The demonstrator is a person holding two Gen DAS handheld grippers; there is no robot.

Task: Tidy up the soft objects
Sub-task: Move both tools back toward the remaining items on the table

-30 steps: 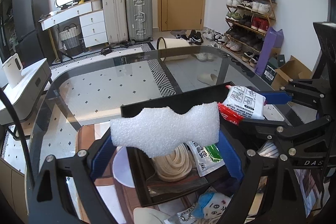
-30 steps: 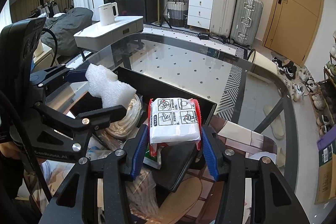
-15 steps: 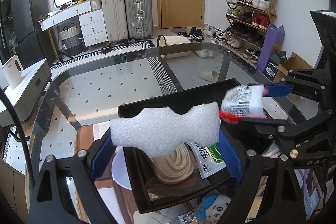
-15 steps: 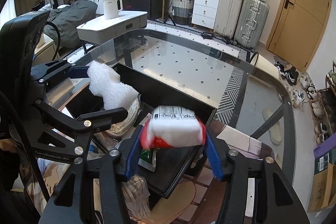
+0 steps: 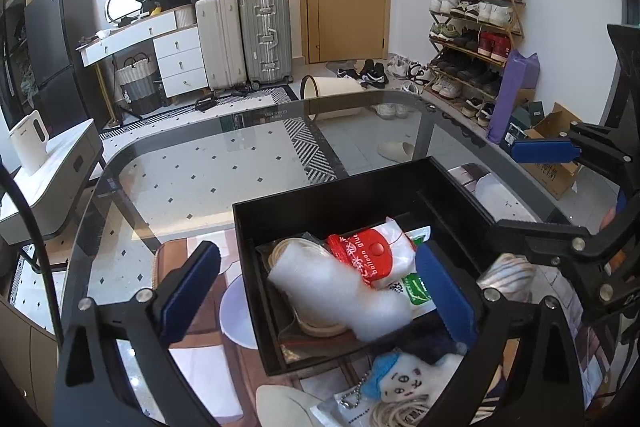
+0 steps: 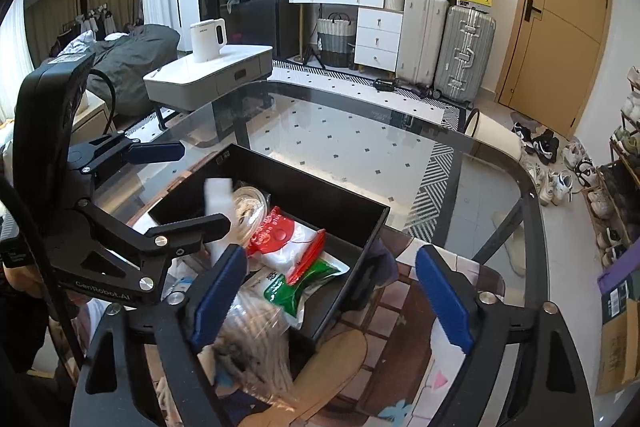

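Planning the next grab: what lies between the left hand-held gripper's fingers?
In the left wrist view, the white foam piece and red-and-white packet, lying loose in the black box.

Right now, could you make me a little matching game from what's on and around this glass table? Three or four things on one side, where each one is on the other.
Things:
1. white foam piece
2. red and white packet
3. plush toy with a blue cap
4. white kettle

Places:
A. on the grey side cabinet beyond the table
B. outside the black box, just past its near wall
C. inside the box, lying over the coiled rope
D. inside the box, leaning on the foam, over a green and white packet

Pairs: 1-C, 2-D, 3-B, 4-A
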